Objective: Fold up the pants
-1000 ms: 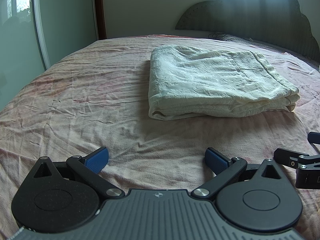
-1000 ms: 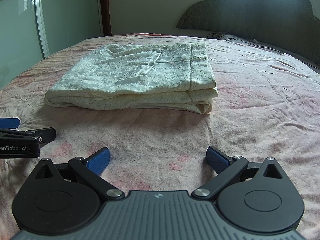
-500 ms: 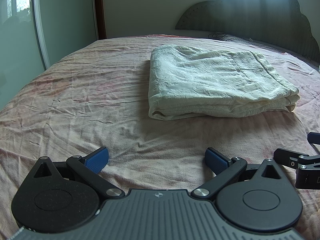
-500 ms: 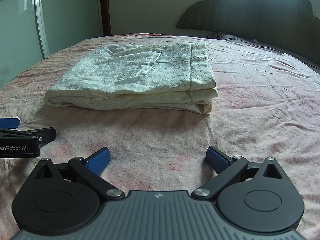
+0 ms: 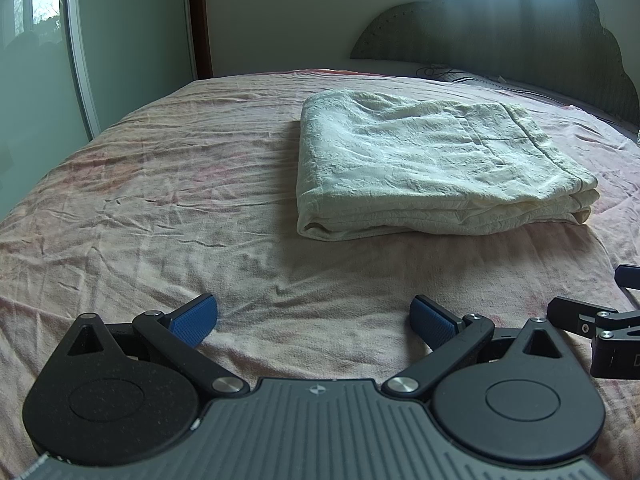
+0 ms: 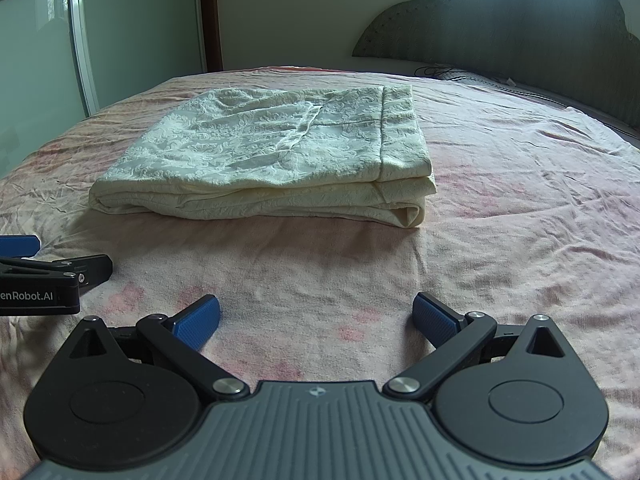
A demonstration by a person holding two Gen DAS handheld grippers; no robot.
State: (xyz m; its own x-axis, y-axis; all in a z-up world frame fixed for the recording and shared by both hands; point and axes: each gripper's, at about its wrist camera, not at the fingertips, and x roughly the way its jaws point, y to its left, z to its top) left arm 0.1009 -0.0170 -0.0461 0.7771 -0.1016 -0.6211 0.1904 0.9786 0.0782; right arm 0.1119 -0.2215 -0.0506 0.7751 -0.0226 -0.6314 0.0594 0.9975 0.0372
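Cream pants (image 5: 432, 168) lie folded in a thick rectangular stack on the pink bedsheet (image 5: 180, 200). In the right wrist view the pants (image 6: 272, 160) sit ahead and left of centre. My left gripper (image 5: 314, 318) is open and empty, low over the sheet, short of the stack. My right gripper (image 6: 316, 318) is open and empty, also short of the stack. The right gripper's fingers (image 5: 580, 320) show at the right edge of the left wrist view. The left gripper's fingers (image 6: 60, 268) show at the left edge of the right wrist view.
A dark padded headboard (image 5: 520, 28) stands at the far right end of the bed. A glass sliding door (image 5: 36, 80) runs along the left side. A dark cable (image 6: 440, 70) lies near the headboard. The wrinkled sheet (image 6: 520, 200) surrounds the stack.
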